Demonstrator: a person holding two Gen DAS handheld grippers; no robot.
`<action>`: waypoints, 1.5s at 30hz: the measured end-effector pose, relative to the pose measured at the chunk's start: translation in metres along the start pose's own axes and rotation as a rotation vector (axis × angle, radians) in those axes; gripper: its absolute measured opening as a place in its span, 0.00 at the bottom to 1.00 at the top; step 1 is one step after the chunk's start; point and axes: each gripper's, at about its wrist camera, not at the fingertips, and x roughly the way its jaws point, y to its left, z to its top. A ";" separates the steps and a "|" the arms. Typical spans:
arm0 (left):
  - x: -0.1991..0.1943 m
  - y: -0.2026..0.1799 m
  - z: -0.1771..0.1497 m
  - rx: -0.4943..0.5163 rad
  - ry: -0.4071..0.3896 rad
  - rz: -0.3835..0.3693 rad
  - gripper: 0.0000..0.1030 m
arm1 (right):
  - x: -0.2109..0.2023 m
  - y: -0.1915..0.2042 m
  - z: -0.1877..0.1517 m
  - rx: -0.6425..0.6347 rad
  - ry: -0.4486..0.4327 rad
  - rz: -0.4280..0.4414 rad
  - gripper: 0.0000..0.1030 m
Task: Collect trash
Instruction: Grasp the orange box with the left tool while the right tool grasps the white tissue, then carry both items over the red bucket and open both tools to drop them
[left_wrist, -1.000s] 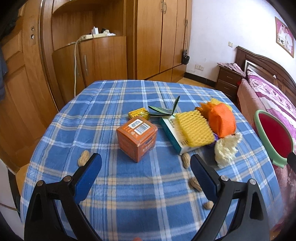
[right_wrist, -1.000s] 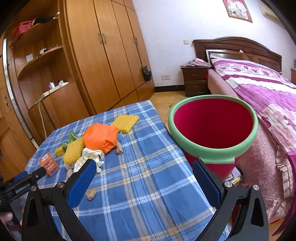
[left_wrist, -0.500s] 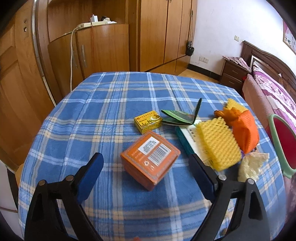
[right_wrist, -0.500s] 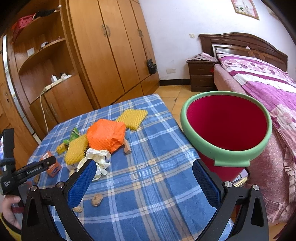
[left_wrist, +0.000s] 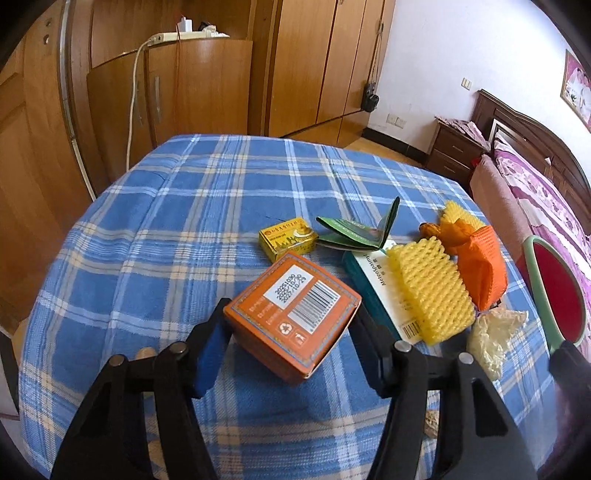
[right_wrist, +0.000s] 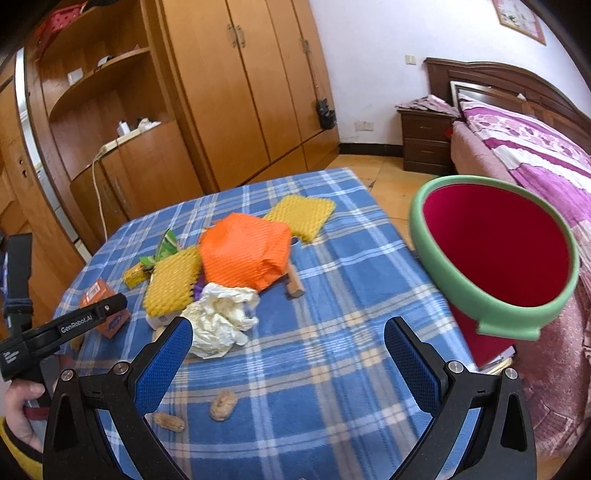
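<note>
Since a second ago the left gripper (left_wrist: 291, 332) has come forward over the orange box (left_wrist: 293, 319), which sits on the tablecloth (left_wrist: 147, 240) beside a yellow box (left_wrist: 288, 240). Its jaws are closing with the box between them, pads at its corners. A corner grip could twist the box loose. The right gripper (right_wrist: 288, 350) hangs wide open, empty, near the bin (right_wrist: 491, 314).
</note>
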 end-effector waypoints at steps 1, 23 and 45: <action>-0.002 0.001 -0.001 0.000 -0.003 0.008 0.61 | 0.003 0.003 0.000 -0.003 0.008 0.007 1.00; -0.025 0.002 -0.017 -0.014 -0.012 -0.007 0.61 | 0.059 0.044 -0.009 -0.109 0.199 0.076 0.23; -0.067 -0.062 -0.006 0.064 -0.042 -0.138 0.61 | -0.049 -0.007 0.007 -0.045 -0.014 0.097 0.20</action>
